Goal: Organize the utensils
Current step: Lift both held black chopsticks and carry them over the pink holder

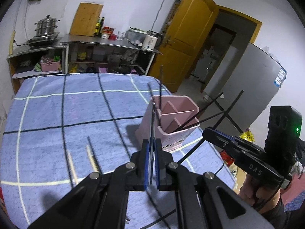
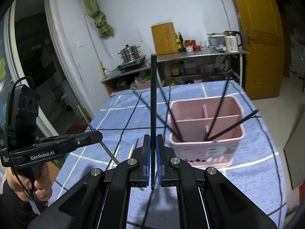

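Note:
A pink divided holder stands on the blue checked cloth with several black chopsticks leaning in it. My left gripper is shut on a thin dark chopstick that points up, just left of the holder. My right gripper is shut on a black chopstick, held upright in front of the holder's left side. Two pale wooden chopsticks and a dark one lie loose on the cloth.
Behind the table stands a steel counter with a steamer pot, a wooden board, bottles and a white kettle. A yellow door and a grey fridge are at the right. A hand grips the left tool.

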